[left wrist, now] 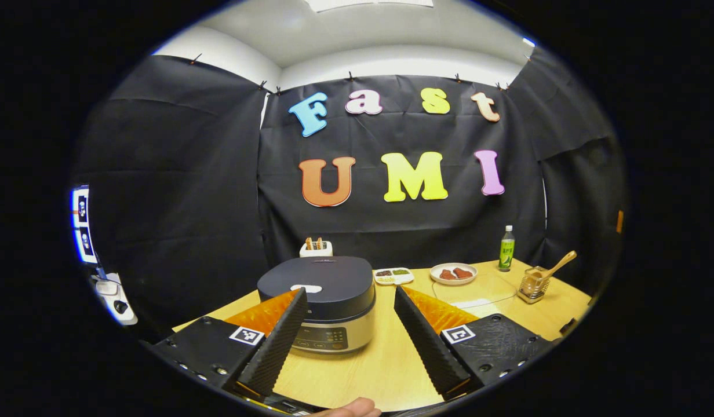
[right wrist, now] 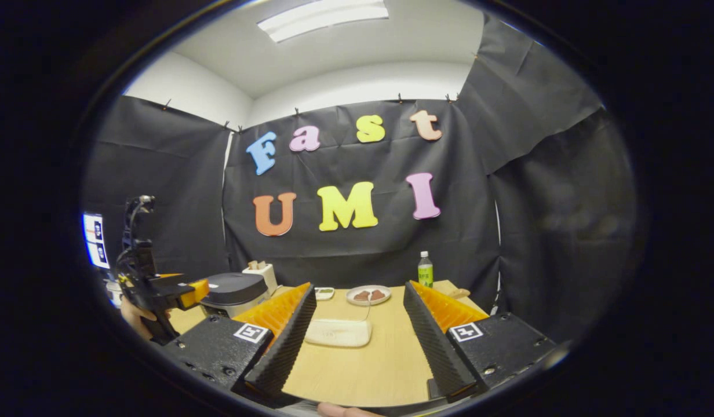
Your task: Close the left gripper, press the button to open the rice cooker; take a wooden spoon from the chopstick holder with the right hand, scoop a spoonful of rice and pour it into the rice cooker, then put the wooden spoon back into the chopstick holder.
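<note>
While lid down, rice cooker point(left wrist: 322, 301) dead ahead of left tongs point(left wrist: 350, 341) near worktop point(left wrist: 380, 359) left edge | both tongs agape, gripping nothing; right tongs point(right wrist: 357, 341) farther | wooden spoon point(left wrist: 557, 267) far right corner

Bright, even light falls from a ceiling panel point(right wrist: 322, 18) onto the pale tabletop point(left wrist: 386, 365), casting only soft shadows. Both views are sharp at centre, while fisheye distortion bows the wall edges and softens detail toward the rim. A screen point(left wrist: 80, 223) at far left glares, overexposed.
</note>
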